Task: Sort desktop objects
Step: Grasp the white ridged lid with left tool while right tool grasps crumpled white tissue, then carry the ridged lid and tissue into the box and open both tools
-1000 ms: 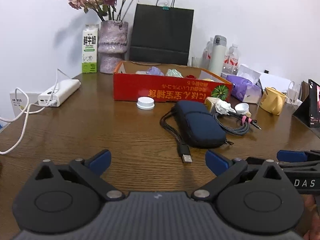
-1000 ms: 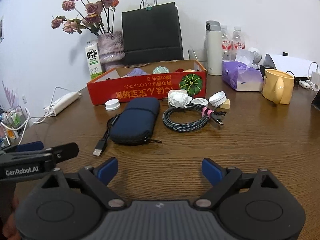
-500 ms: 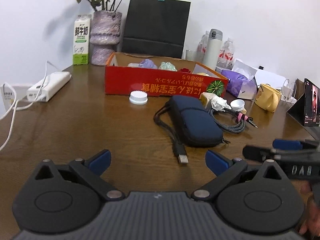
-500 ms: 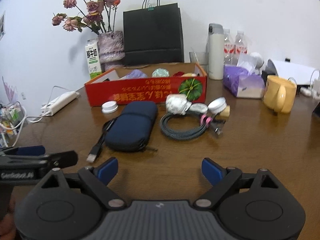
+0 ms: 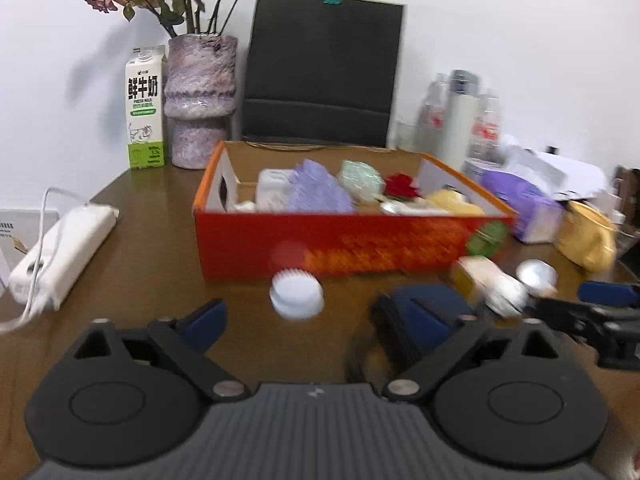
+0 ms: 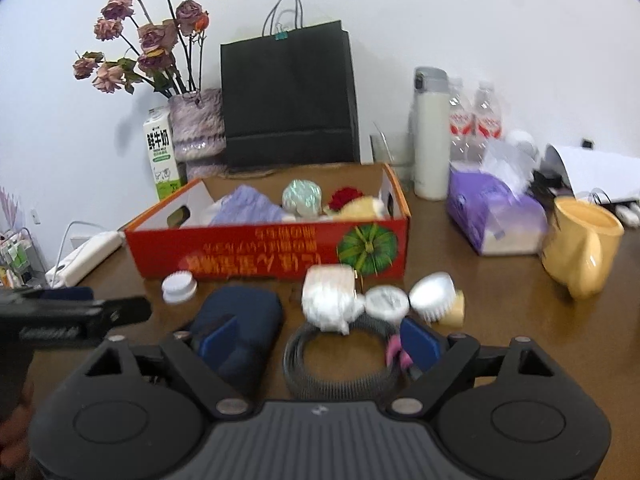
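Right wrist view alone shows coiled braided cable (image 6: 344,364) w/ right gripper (image 6: 320,340) closing, nothing pinched; left gripper (image 5: 316,316) closing too, ribbed white cap (image 5: 297,294) prob. plastic, blurry.

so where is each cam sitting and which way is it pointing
Left wrist view: sits on the left gripper, angled down over the table toward the white cap and red box; its jaws are closing on nothing, and the right gripper's tip shows at right.
Right wrist view: sits on the right gripper, facing the coiled cable and navy pouch; its jaws are closing on nothing, and the left gripper shows at left.
Both share the red box, white cap, navy pouch and black bag.
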### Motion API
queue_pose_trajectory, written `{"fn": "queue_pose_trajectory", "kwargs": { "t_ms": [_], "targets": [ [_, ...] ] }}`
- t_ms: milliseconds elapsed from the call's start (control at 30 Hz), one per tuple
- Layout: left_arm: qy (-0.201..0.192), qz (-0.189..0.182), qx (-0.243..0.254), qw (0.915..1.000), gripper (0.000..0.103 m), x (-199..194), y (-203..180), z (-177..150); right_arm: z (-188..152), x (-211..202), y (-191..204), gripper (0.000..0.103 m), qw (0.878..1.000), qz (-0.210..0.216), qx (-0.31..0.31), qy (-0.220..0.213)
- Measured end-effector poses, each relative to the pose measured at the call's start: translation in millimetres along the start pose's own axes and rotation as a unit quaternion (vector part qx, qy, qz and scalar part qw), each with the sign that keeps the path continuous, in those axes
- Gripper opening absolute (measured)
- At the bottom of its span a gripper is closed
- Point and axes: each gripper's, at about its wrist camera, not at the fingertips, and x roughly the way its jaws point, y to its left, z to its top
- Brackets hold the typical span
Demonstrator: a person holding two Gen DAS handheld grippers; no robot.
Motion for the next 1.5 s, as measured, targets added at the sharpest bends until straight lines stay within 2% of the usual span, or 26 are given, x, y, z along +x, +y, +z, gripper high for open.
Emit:
{"fn": "queue_pose_trajectory", "kwargs": {
  "t_ms": [33,133,167,200,233,267,300,367,433,633,867,1000,1233,1400,1500],
  "targets": [
    [0.003,0.003,0.0,1.0,0.085,11.1,0.8,5.9,5.2,8.9,0.4,0.066,1.0,0.0,-0.002,0.005],
    [0.021,-0.005,-0.004,0.9998,0.085,46.5,4.2,15.9,12.2,34.9,1.6,0.065,1.0,-0.004,-0.005,0.021],
    [0.028,-0.006,-0.013,0.9995,0.085,55.9,6.1,16.6,11.9,44.3,2.1,0.058,1.0,-0.008,-0.005,0.03],
    [0.037,-0.011,-0.025,0.9989,0.078,65.0,9.4,15.3,10.1,53.6,2.3,0.045,0.999,-0.012,-0.004,0.043],
    [0.048,-0.016,-0.037,0.998,0.049,73.3,12.9,12.9,6.9,61.0,1.5,0.023,0.998,-0.014,0.001,0.055],
    [0.049,-0.014,-0.044,0.9977,0.041,76.2,15.4,9.6,3.0,63.3,0.8,0.022,0.998,-0.017,0.006,0.053],
    [0.042,-0.008,-0.043,0.9981,0.04,74.2,16.7,9.0,0.5,61.2,0.7,0.021,0.999,-0.017,0.006,0.046],
    [0.045,-0.026,-0.056,0.9971,0.04,71.7,22.7,7.4,-0.9,52.8,3.6,0.02,1.0,-0.01,0.0,0.028],
    [0.045,-0.023,-0.064,0.9967,0.04,69.2,26.0,6.5,-0.5,44.4,5.5,0.02,1.0,-0.007,-0.001,0.007],
    [0.033,-0.012,-0.054,0.9979,0.04,56.2,22.1,5.7,-4.7,38.2,0.0,0.02,1.0,-0.005,0.028,0.002],
    [-0.008,-0.015,-0.065,0.9978,0.04,-19.9,11.8,-15.0,-22.1,-21.4,12.3,0.02,0.999,0.013,0.034,-0.039],
    [0.001,-0.035,-0.057,0.9978,0.04,-60.1,2.4,-40.7,-40.0,-49.8,27.9,0.02,0.999,0.029,0.008,-0.023],
    [0.014,-0.055,-0.041,0.9976,0.04,-107.3,-10.0,-77.6,-75.3,-82.8,47.8,0.021,0.999,0.024,-0.025,0.003],
    [0.021,-0.059,-0.034,0.9975,0.04,-139.1,-14.5,-101.2,-95.7,-104.4,47.0,0.021,0.999,0.031,-0.008,0.026],
    [0.008,-0.051,-0.016,0.9985,0.04,-159.8,-19.4,-109.3,-105.7,-119.1,49.1,0.021,0.999,0.033,-0.007,0.026]
  ]
}}
